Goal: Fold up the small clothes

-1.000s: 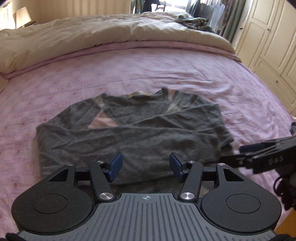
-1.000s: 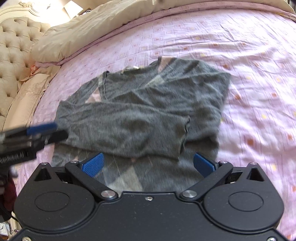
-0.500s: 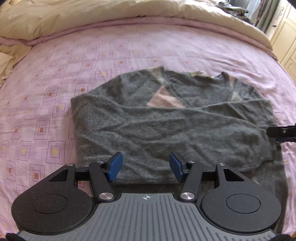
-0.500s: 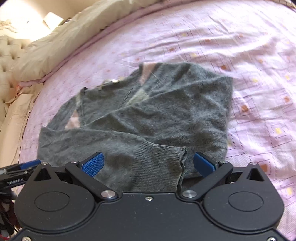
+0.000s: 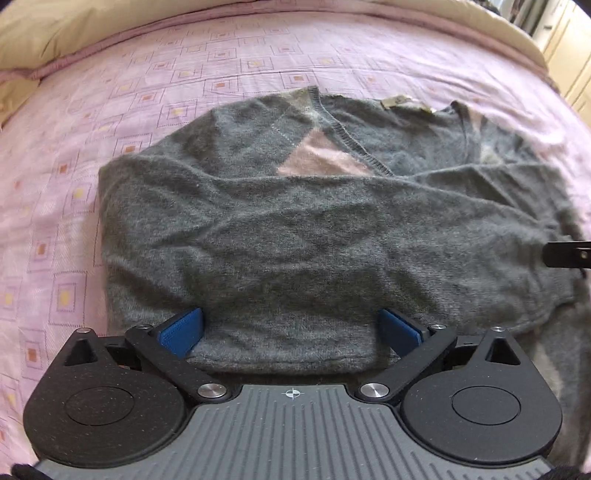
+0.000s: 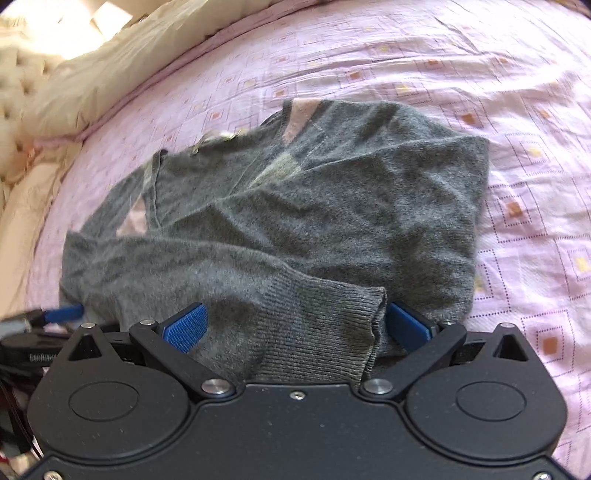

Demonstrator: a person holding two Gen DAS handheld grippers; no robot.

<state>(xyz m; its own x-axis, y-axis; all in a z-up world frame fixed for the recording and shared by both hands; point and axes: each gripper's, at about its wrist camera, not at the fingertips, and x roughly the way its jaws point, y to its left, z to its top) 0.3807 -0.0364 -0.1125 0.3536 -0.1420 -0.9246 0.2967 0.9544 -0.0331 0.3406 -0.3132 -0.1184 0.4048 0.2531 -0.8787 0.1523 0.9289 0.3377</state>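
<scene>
A grey knitted sweater with pink argyle patches lies on the pink patterned bedspread, both sleeves folded across its chest. My left gripper is open, its blue pads straddling the near edge of the sweater at its left side. In the right wrist view the sweater fills the middle, and my right gripper is open with the ribbed cuff of a folded sleeve between its pads. The right gripper's tip shows at the left view's right edge; the left gripper shows at the right view's left edge.
A cream duvet is bunched along the far side of the bed. A tufted cream headboard and pillows stand at the left of the right wrist view. Cream wardrobe doors lie beyond the bed's right side.
Both grippers have come down and forward onto the sweater's near edge. The left gripper's jaws have widened. The sleeve cuff now lies between the right gripper's pads.
</scene>
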